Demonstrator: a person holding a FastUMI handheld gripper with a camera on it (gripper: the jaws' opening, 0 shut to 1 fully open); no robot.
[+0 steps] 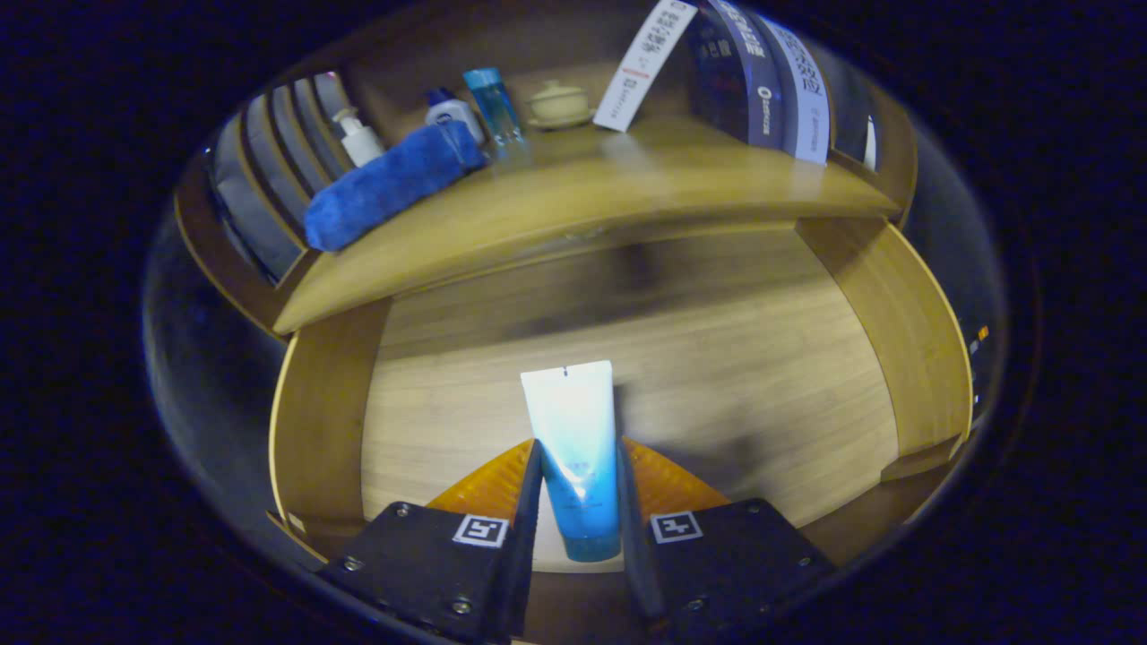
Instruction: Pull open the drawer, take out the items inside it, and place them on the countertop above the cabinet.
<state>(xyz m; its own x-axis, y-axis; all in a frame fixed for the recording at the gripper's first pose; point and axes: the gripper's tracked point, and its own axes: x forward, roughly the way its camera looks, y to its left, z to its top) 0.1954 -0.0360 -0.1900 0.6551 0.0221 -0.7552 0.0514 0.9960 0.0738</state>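
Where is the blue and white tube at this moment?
In the gripper view, the tube sits between the two fingers of the gripper, which press on it from both sides, above the open drawer and below the countertop.

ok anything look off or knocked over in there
Nothing stands out. The gripper is shut on the blue-and-white tube over the open drawer. On the countertop, the rolled blue towel and the bottles look undisturbed, with no spill or damage.
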